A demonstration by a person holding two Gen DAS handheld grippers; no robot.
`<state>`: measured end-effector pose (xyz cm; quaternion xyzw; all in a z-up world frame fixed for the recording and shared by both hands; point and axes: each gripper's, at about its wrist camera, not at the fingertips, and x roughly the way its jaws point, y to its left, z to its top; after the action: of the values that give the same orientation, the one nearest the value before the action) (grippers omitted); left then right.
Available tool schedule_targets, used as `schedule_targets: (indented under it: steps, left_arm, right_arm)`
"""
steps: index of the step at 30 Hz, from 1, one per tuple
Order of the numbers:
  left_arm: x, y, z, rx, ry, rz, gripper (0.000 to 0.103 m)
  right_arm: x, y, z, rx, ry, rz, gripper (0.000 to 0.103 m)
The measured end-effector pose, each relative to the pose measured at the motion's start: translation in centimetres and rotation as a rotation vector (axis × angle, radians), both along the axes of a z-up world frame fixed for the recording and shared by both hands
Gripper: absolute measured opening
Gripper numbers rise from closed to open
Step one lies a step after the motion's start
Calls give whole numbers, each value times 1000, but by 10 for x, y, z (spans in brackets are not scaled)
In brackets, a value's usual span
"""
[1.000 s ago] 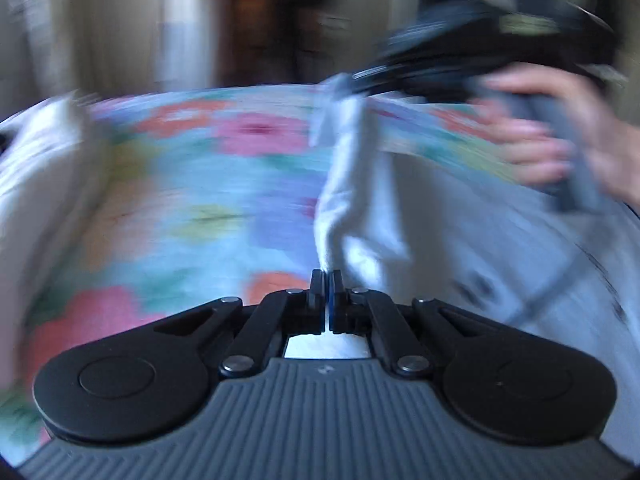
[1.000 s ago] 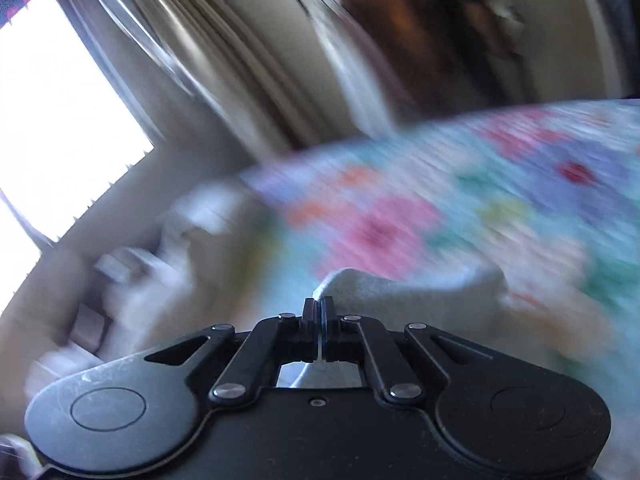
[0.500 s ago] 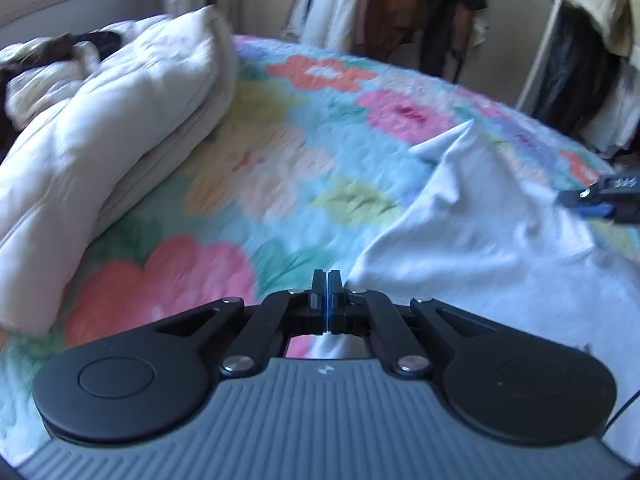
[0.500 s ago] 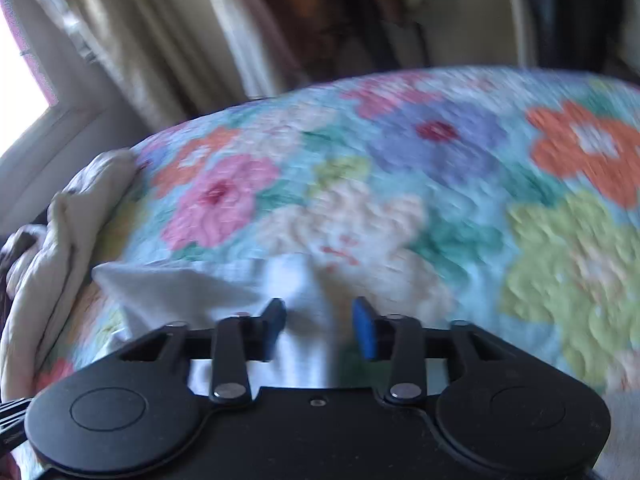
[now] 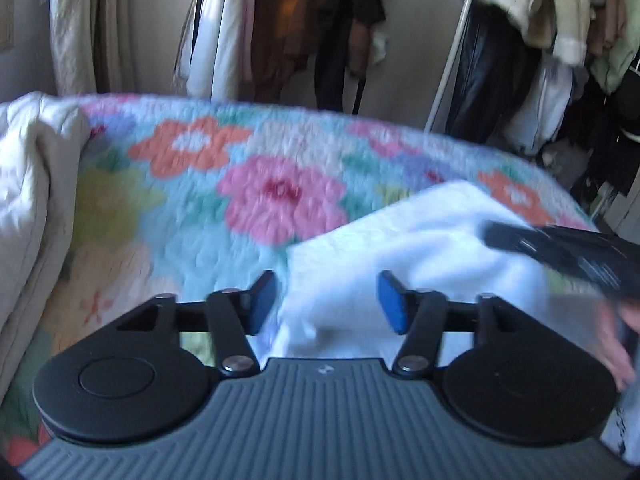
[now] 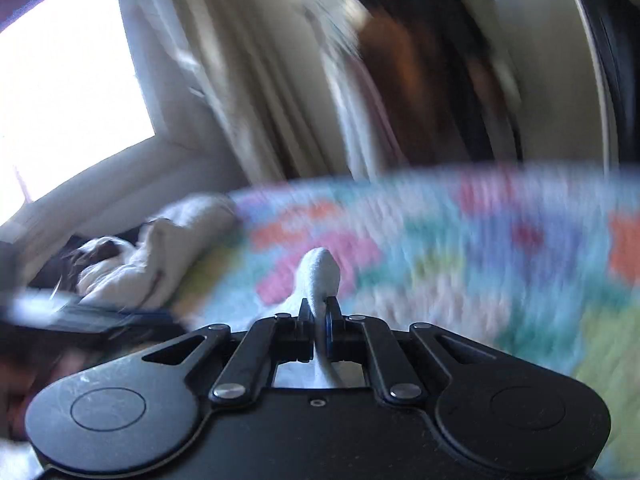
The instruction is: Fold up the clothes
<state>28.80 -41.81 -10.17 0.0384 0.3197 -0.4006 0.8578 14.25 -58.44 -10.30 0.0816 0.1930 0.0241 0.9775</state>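
Left wrist view: the left gripper point(image 5: 328, 302) is opening, its blue pads clear of the white garment point(image 5: 420, 248) lying between them on the floral quilt point(image 5: 248, 184). The right gripper point(image 6: 319, 322) is closing, already pinching a fold of that garment above the quilt.

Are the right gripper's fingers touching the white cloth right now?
Touching. In the right wrist view the right gripper is closing its fingers on a fold of the white cloth, which is pinched between them and pokes out above them.
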Motion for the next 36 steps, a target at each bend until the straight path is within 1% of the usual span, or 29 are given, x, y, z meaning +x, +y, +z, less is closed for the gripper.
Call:
schedule_targets:
  steps: [1, 2, 3, 4, 6, 8, 10, 11, 12, 13, 14, 16, 17, 18, 19, 20, 21, 22, 23, 25, 26, 28, 31, 32, 33, 36]
  left_arm:
    - [0, -1, -2, -13, -14, 1, 69]
    - [0, -3, -6, -12, -12, 3, 73]
    - [2, -6, -11, -3, 7, 5, 73]
    - [4, -10, -17, 7, 30, 1, 73]
    - [6, -18, -33, 53, 57, 0, 74]
    - [8, -29, -50, 103, 81, -13, 74]
    - [3, -40, -61, 140, 57, -13, 70]
    - [1, -48, -63, 173, 44, -28, 49]
    - [-2, -56, -62, 212, 21, -49, 13]
    - [-4, -62, -56, 229, -19, -55, 5]
    - [-6, -67, -50, 242, -62, -58, 5]
    - [-11, -69, -28, 179, -209, -5, 5]
    - [-11, -68, -19, 131, -267, 27, 6]
    - [-8, -69, -15, 116, -307, 75, 11]
    - [-4, -71, -14, 132, -320, 133, 15]
    - [1, -73, -16, 164, -315, 203, 36]
    - [4, -71, -18, 180, -293, 227, 60]
    - [7, -70, -20, 193, -272, 247, 65]
    - [5, -65, -22, 182, -265, 234, 65]
    - [-2, -54, -26, 169, -236, 190, 67]
    - [-6, -49, -27, 183, -206, 173, 69]
    - [-18, -38, -29, 209, -153, 129, 69]
    - [-54, -13, -23, 262, -162, 40, 69]
    - [-66, 1, -20, 278, -182, 25, 69]
    - [-79, 17, -15, 280, -201, 20, 71]
    - [-109, 67, -3, 276, -178, 21, 76]
  right_arm:
    - [-10, 13, 3, -123, -13, 36, 8]
    - [-19, 24, 3, -222, -9, 74, 8]
    - [-25, 32, -1, -301, 9, 111, 8]
    - [-29, 37, -6, -349, 40, 142, 7]
    - [-30, 41, -19, -379, 101, 187, 7]
    - [-33, 43, -27, -383, 117, 202, 7]
    - [-31, 41, -28, -365, 131, 200, 7]
    - [-29, 40, -27, -381, 129, 190, 7]
    - [-26, 40, -26, -396, 127, 180, 7]
    - [-22, 40, -24, -413, 120, 159, 7]
    - [-16, 37, -21, -421, 106, 110, 6]
    - [-2, 27, -12, -400, 74, -23, 6]
    - [5, 18, -9, -364, 75, -94, 9]
    - [12, 11, -8, -336, 98, -160, 11]
    - [14, 4, -7, -319, 127, -223, 22]
    - [13, -3, -6, -307, 156, -286, 40]
    - [13, -10, -5, -294, 186, -349, 48]
    - [7, -17, -4, -268, 202, -395, 57]
    - [-4, -25, -2, -230, 206, -426, 57]
    - [-27, -37, 1, -139, 244, -426, 57]
    - [-40, -42, 2, -92, 267, -416, 57]
    - [-77, -46, 2, 7, 311, -410, 57]
    - [-144, -42, -3, 144, 364, -450, 58]
    - [-167, -41, -5, 190, 381, -463, 58]
    - [-190, -37, -6, 224, 391, -475, 58]
    - [-254, -15, -4, 292, 378, -489, 58]
